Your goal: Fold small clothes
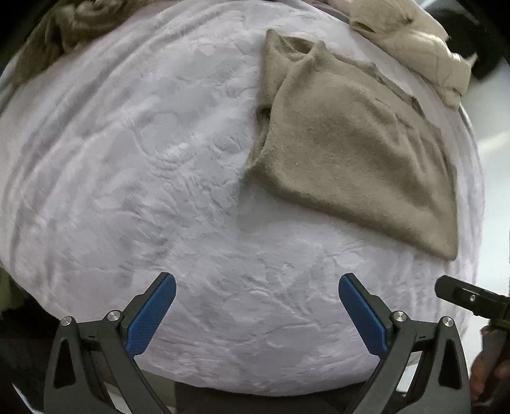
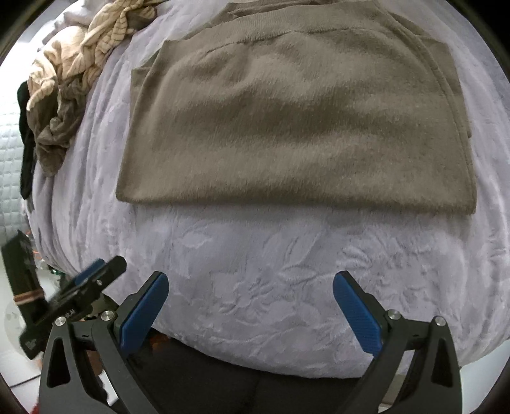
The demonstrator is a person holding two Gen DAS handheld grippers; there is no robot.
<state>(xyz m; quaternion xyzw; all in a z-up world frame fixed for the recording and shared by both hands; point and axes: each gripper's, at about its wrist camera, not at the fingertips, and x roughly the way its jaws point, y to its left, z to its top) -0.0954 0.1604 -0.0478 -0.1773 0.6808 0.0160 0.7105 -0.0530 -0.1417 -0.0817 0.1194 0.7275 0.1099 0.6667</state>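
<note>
A taupe knit sweater lies folded flat on the pale lilac embossed blanket, its near fold edge straight across the right wrist view. In the left wrist view the same sweater sits to the upper right, with a ribbed edge turned up at its far end. My left gripper hovers open over bare blanket, well short of the sweater, nothing between its blue pads. My right gripper is also open and empty, just in front of the sweater's near edge. The left gripper shows at the lower left of the right wrist view.
A heap of crumpled clothes, striped beige and brown, lies at the blanket's far left in the right wrist view. A cream garment lies beyond the sweater, an olive one at the far left. The blanket's front edge drops off just under both grippers.
</note>
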